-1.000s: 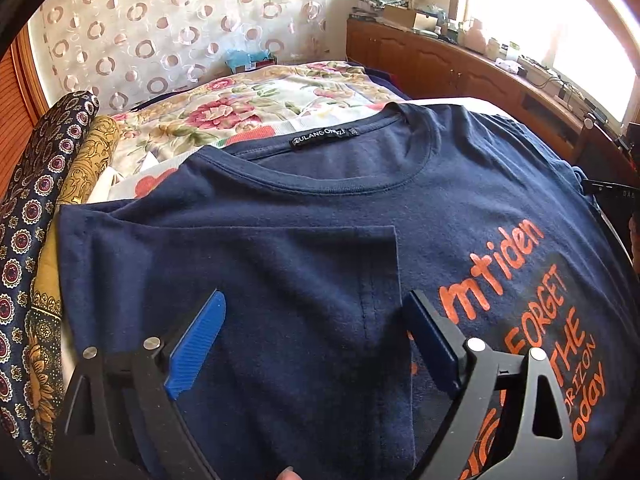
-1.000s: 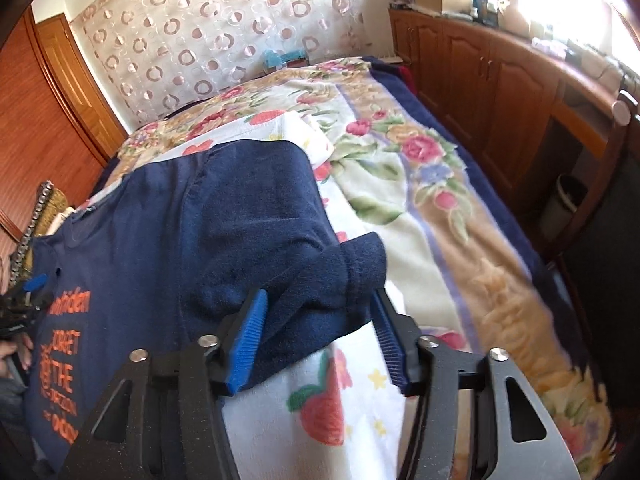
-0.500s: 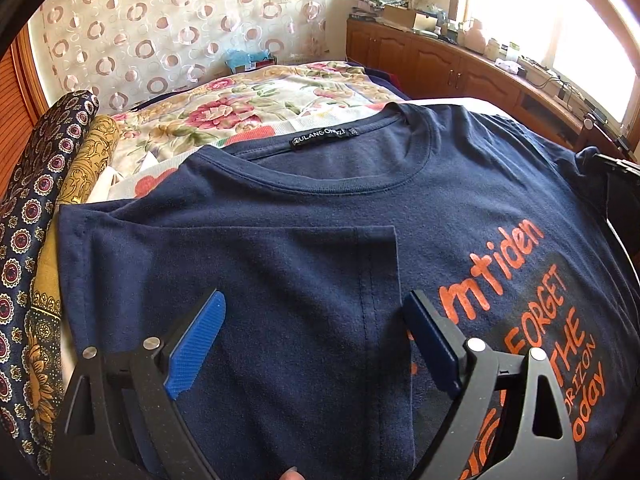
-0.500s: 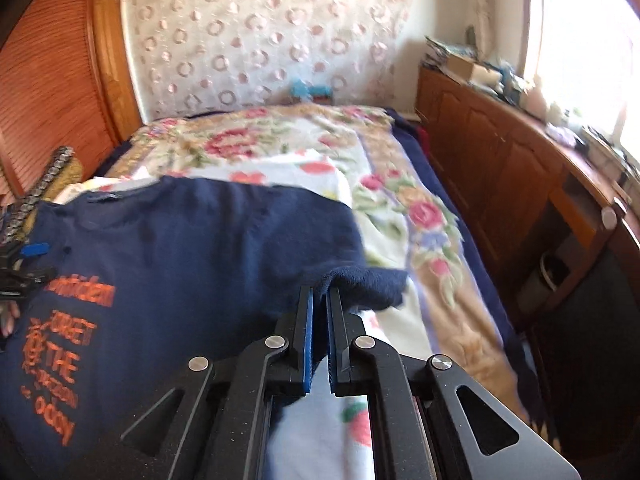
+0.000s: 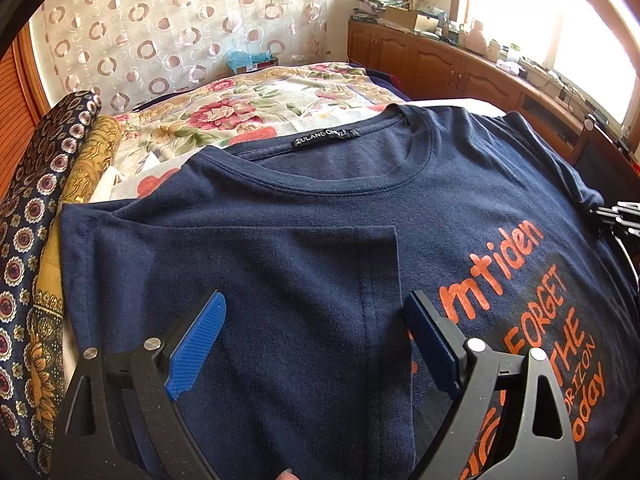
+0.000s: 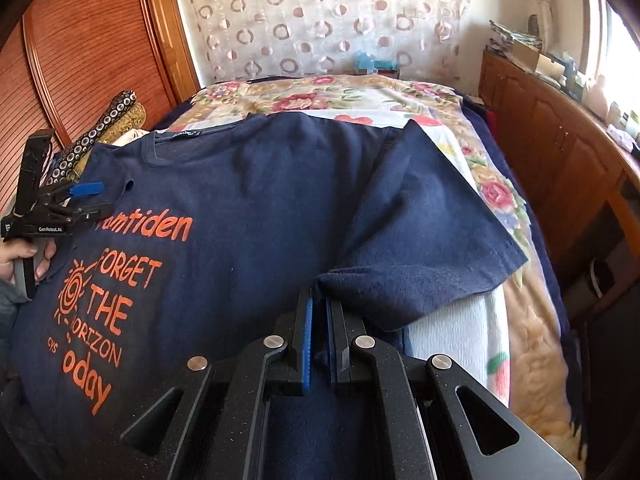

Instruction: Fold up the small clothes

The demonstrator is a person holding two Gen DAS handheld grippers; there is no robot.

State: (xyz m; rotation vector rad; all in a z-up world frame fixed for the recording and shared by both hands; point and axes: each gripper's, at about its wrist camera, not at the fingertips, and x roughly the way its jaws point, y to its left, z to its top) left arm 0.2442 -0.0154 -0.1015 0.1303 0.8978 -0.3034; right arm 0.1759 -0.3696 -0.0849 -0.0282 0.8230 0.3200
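The navy T-shirt (image 6: 248, 184) lies flat on the bed (image 6: 516, 360). The right gripper (image 6: 319, 312) has its jaws pinched on the right sleeve; the thin fabric may slip. The left gripper (image 5: 316, 320) hovers wide open, holding nothing.

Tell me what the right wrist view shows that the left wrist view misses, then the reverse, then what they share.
Only the right wrist view shows the right gripper shut on the navy T-shirt near its spread sleeve, the hand holding the left gripper, and the wooden door panel. Only the left wrist view shows the open left gripper from behind, over the folded-in sleeve, and the bright window. Both show the shirt's orange print, the floral bedspread and the circle-patterned curtain.
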